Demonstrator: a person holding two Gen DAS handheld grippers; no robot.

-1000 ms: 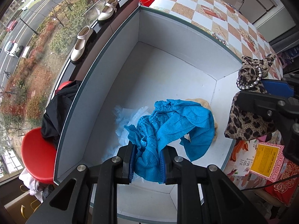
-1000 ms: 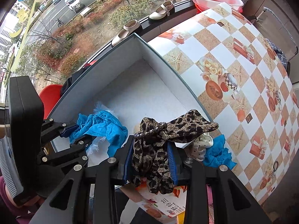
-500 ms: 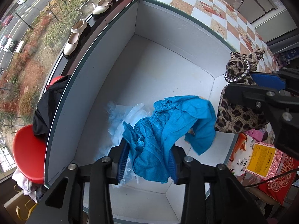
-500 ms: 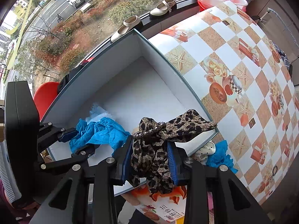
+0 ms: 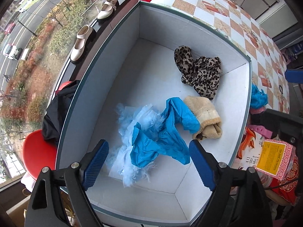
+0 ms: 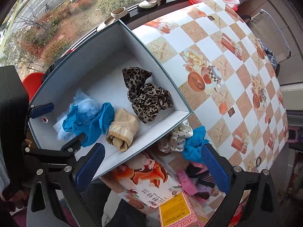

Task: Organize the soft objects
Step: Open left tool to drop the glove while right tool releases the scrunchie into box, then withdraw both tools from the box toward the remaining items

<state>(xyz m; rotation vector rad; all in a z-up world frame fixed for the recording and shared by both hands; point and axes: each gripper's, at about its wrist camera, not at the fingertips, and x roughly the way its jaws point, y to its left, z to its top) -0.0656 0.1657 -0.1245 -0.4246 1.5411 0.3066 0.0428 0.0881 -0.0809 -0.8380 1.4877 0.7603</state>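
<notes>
Above white box (image 5: 121, 60) | left gripper (image 5: 149, 162), right gripper (image 6: 151, 168) point down | fingers just opened wide, empty

scarf (image 5: 200, 73) and sock (image 5: 205, 117) in box (image 5: 106, 79), sock beside shoe cover (image 5: 162, 138)

Beige shoes (image 5: 82, 42) on windowsill, red chair (image 5: 37, 151)

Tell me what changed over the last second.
Both tongs have just been opening. The right tongs let go of the leopard scarf, which now lies in the white box; the left tongs released the blue cloth. The tan sock stayed put.
</notes>
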